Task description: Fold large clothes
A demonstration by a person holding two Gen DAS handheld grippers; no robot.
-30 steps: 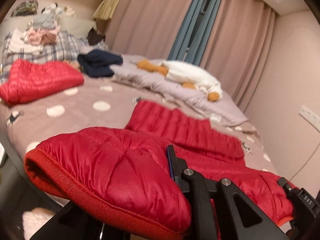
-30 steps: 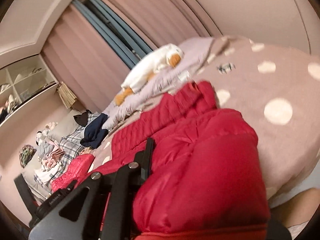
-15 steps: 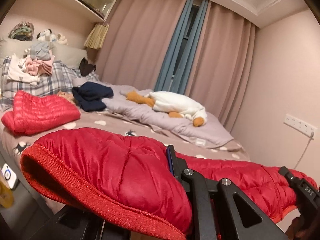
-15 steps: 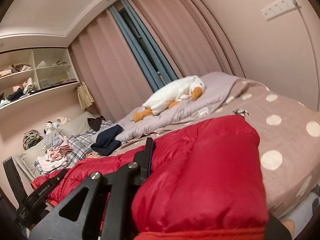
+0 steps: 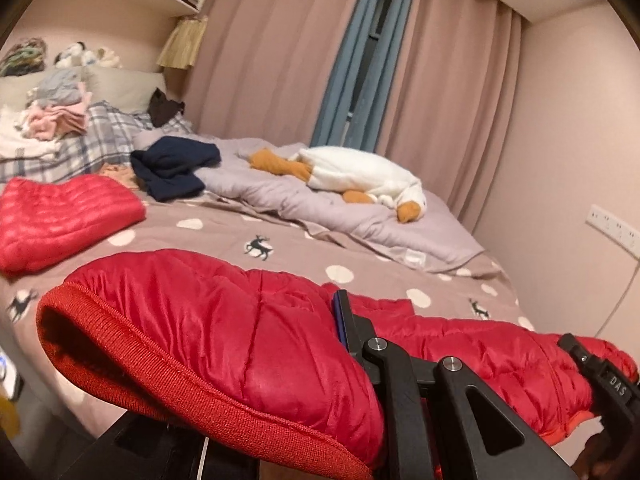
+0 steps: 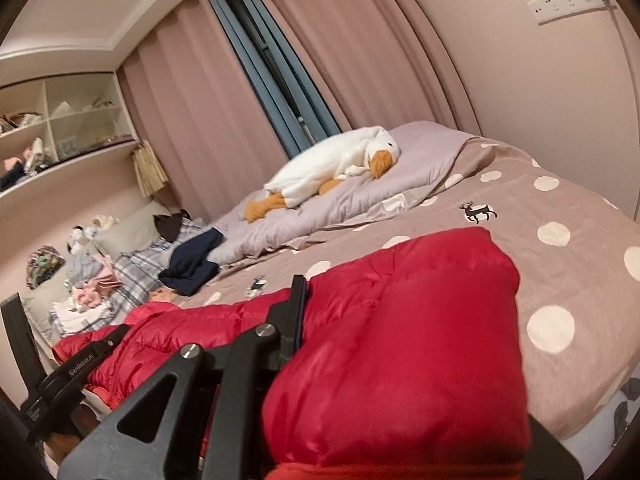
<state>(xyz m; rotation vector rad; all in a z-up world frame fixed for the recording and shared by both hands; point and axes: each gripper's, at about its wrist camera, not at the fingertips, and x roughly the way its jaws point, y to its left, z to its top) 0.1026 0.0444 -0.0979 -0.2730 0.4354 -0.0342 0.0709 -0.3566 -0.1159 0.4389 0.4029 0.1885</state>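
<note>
Both tongs (image 5: pixel 340 320) (image 6: pixel 298 312) clamp a red jacket (image 5: pixel 240 340) above the dotted bedspread (image 5: pixel 304 248).

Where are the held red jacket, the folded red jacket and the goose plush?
held red jacket (image 5: pixel 224 340), left wrist view, quilted panel.
folded red jacket (image 5: pixel 60 220), left wrist view, top face.
goose plush (image 6: pixel 332 164), right wrist view, white body.
</note>
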